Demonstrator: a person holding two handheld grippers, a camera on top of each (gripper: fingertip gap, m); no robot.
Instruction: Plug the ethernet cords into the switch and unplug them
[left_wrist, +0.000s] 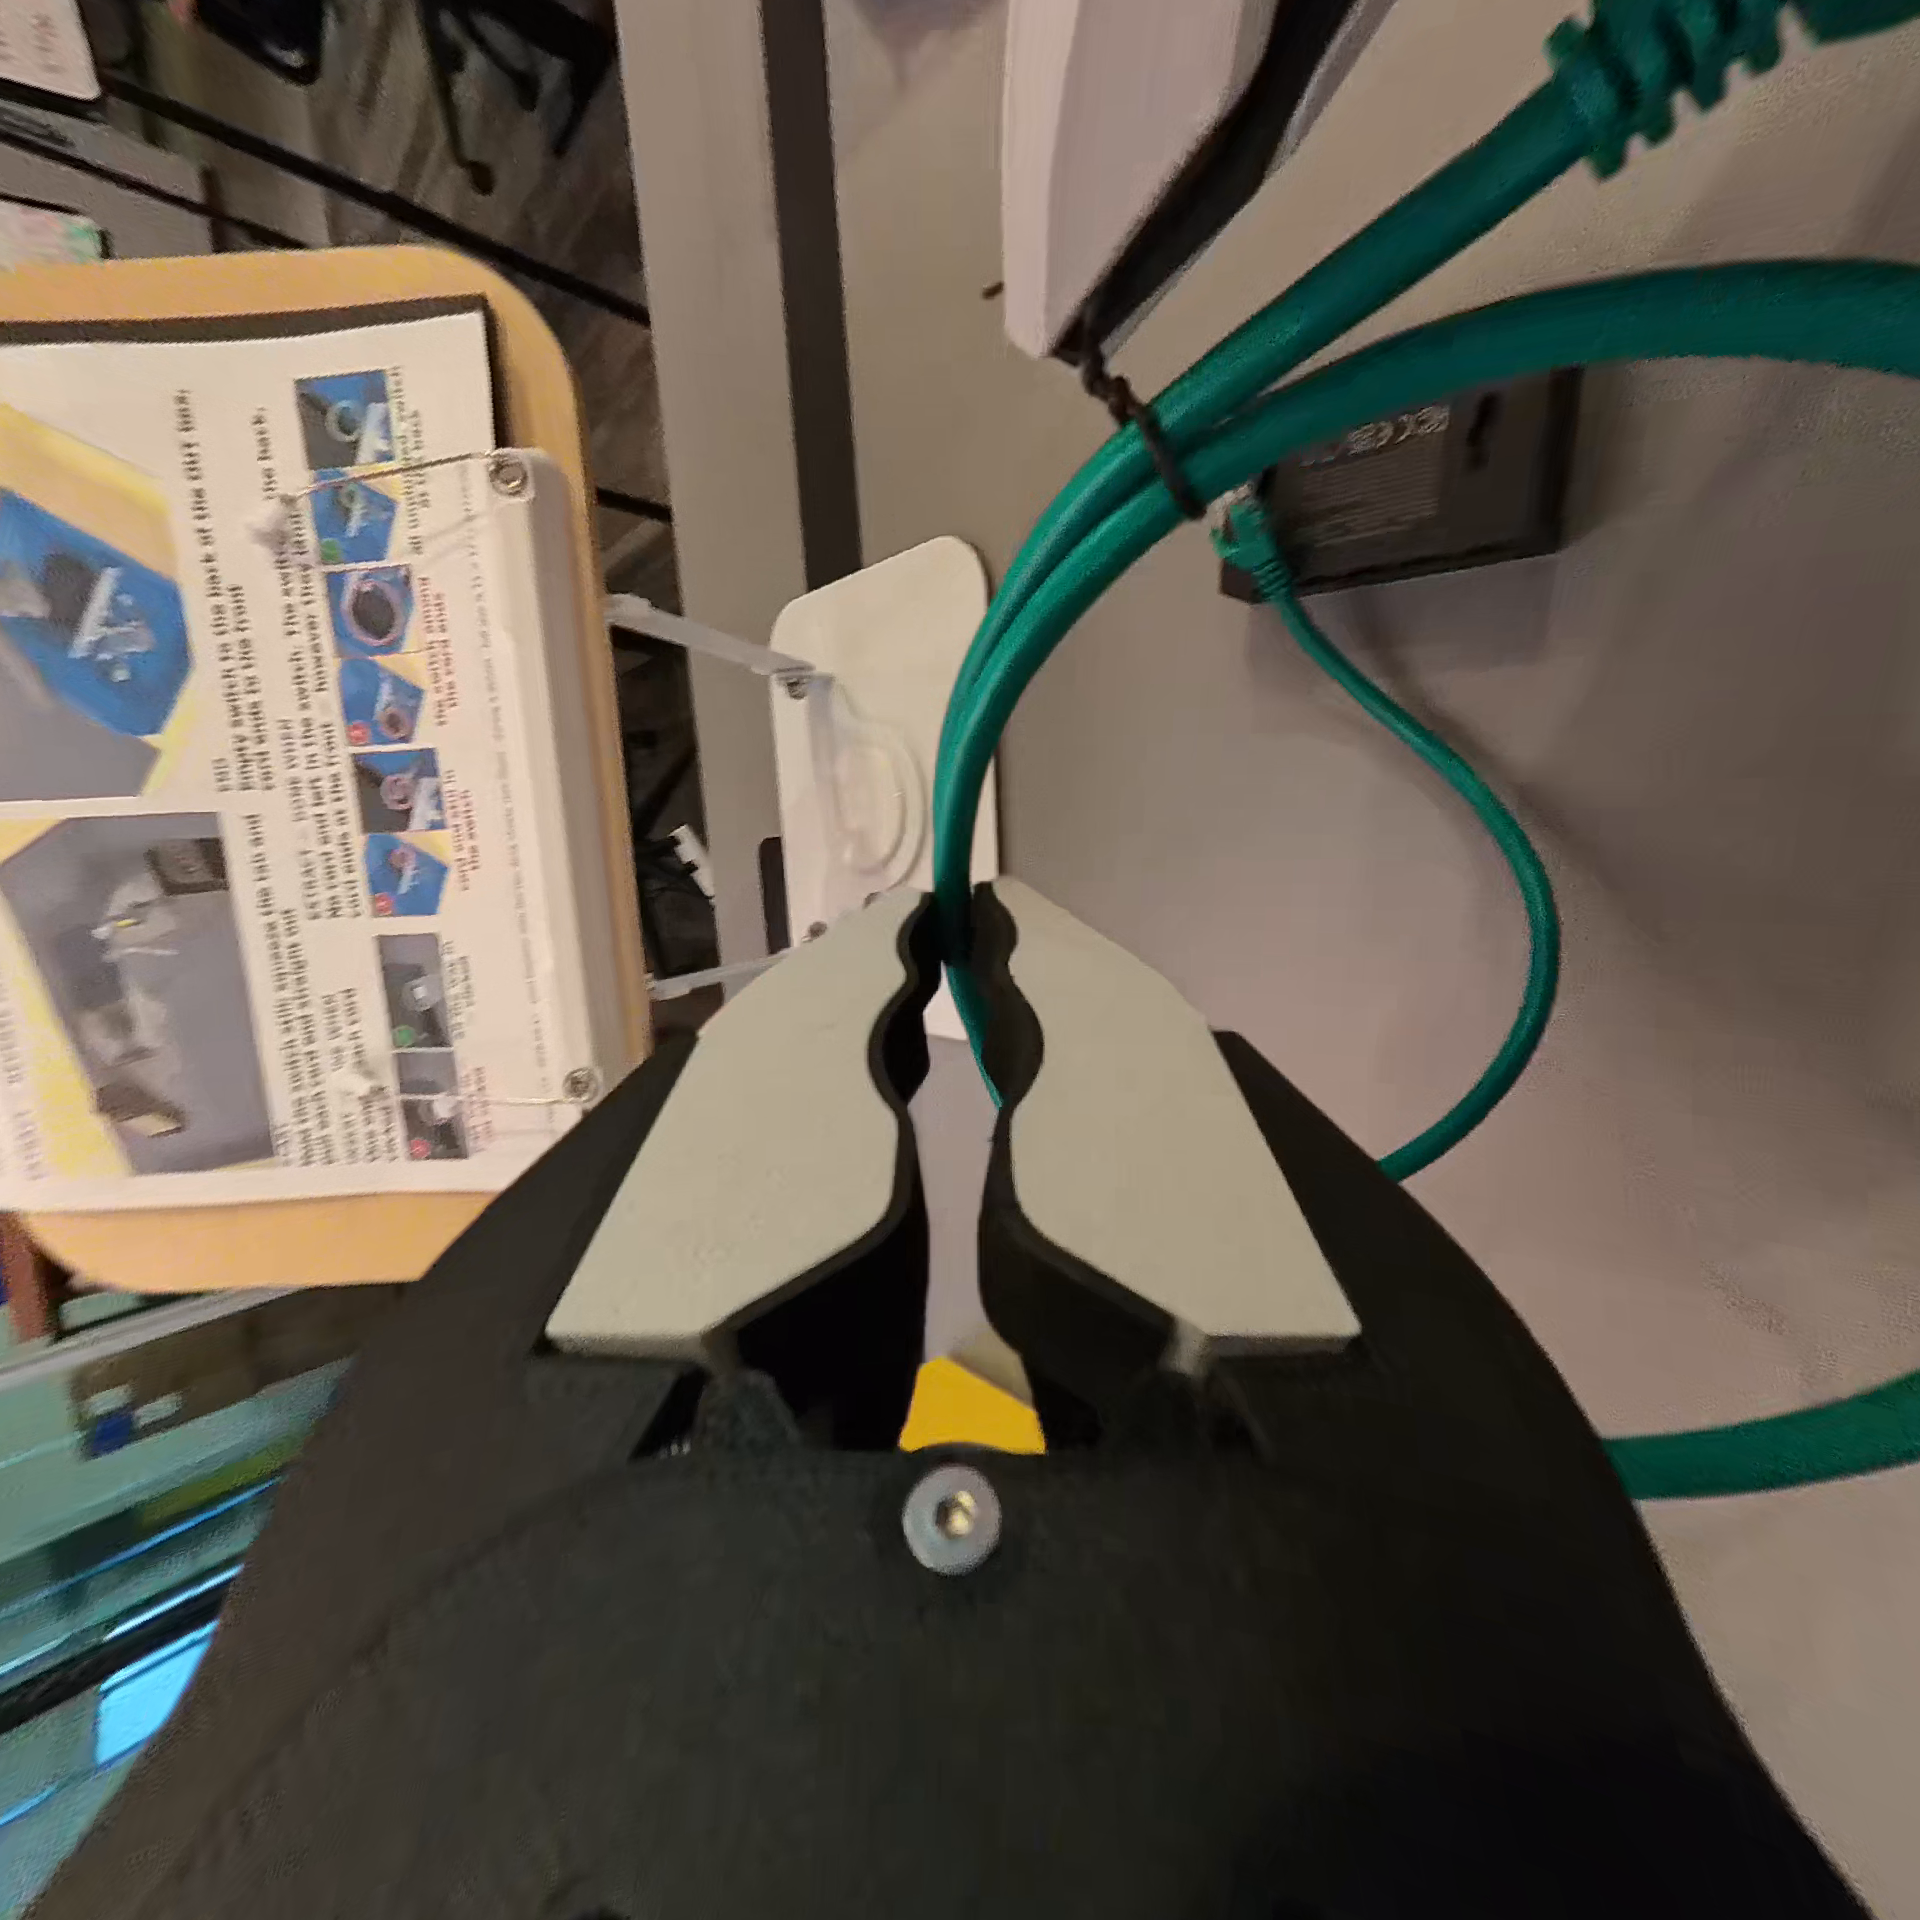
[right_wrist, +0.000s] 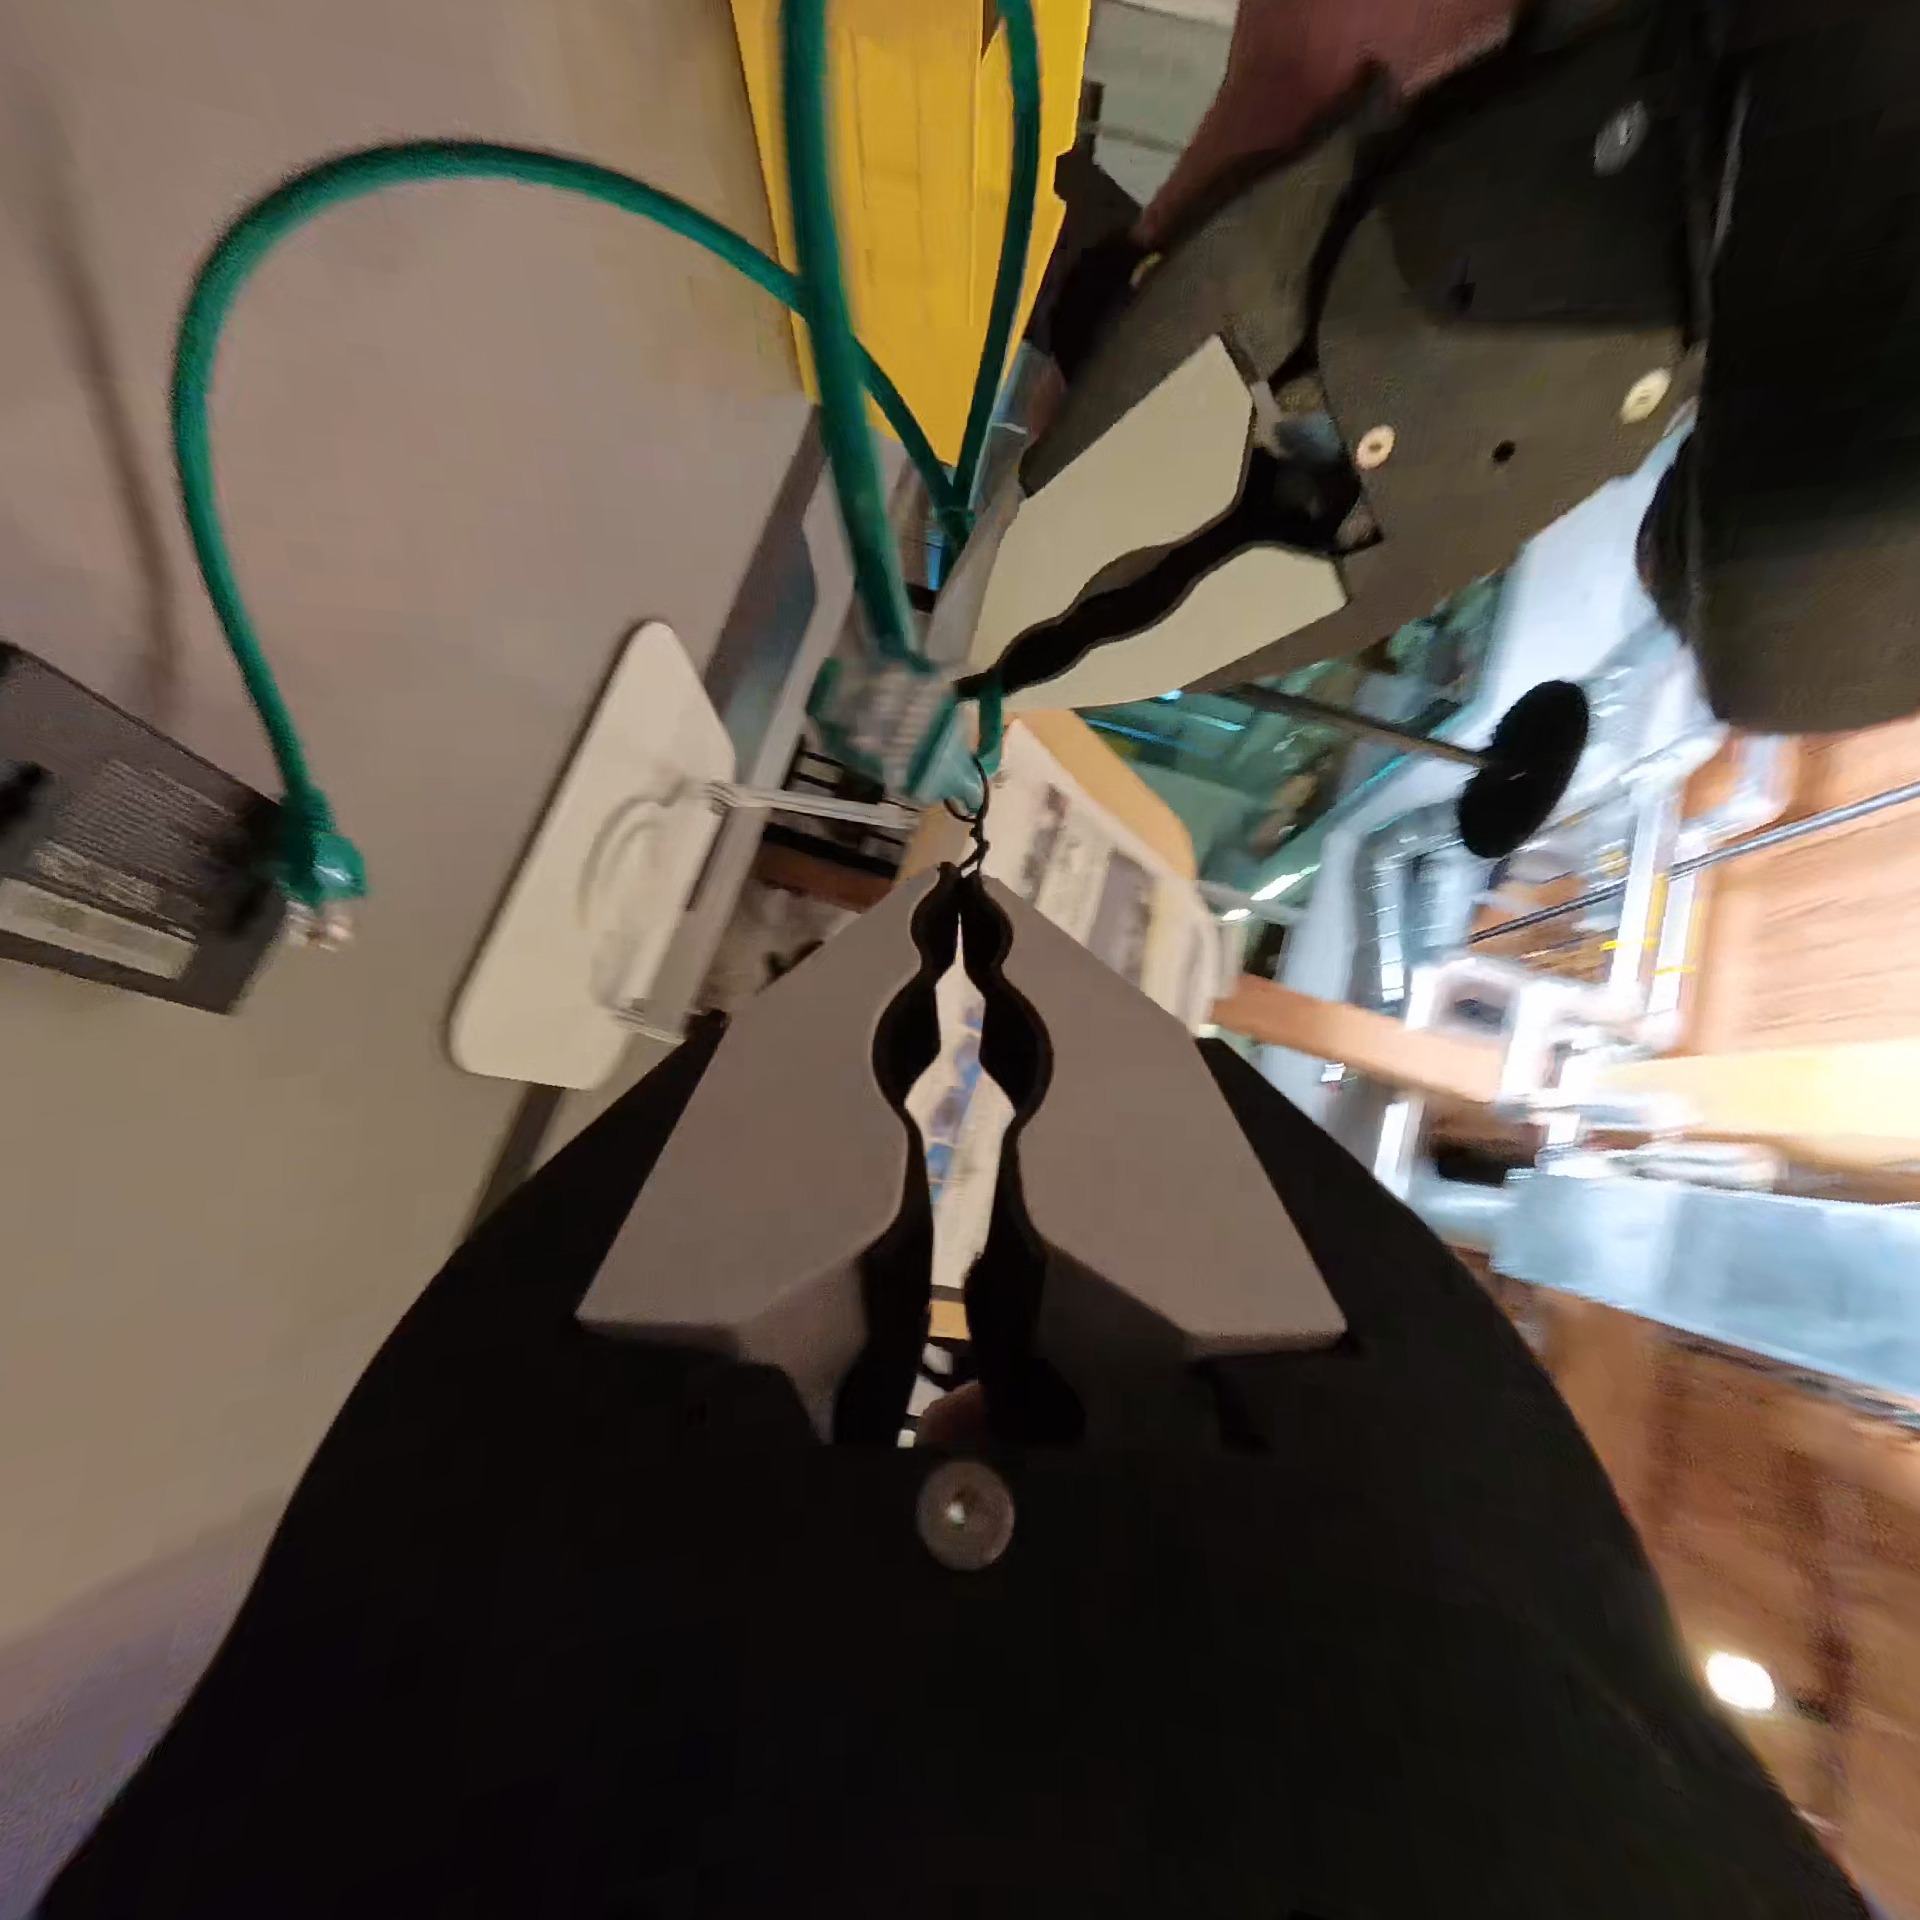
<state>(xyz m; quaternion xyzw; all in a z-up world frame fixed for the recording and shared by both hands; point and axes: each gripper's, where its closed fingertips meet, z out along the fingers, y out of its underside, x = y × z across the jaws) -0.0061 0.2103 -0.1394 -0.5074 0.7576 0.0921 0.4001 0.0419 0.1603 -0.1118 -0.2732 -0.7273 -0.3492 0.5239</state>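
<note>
- Across the grey table (left_wrist: 1558, 1039), which fills one side of both wrist views, the black switch (left_wrist: 1423, 488) lies flat with one green cord (left_wrist: 1496, 831) plugged into its end.
- Beyond the table edge stands a tan board (left_wrist: 520, 790) carrying a printed instruction sheet, and a white plate (right_wrist: 582, 862) sits on the table near that edge.
- Left gripper (left_wrist: 961, 935): clenched on the bundled green ethernet cords (left_wrist: 966, 727), pinching them at its very tips below a black tie (left_wrist: 1169, 468).
- Right gripper (right_wrist: 961, 883): closed tight on a thin dark wire twist (right_wrist: 977, 821) that hangs just under a loose clear-ended plug (right_wrist: 894, 717); this plug is well apart from the switch.
- Risk, as I judge it: the tip-only hold on round cable could slip if pulled sideways.
- Pulling the twist could tear it free or jerk the plug; tension through the bundle might drag the light switch or strain the seated connector.
</note>
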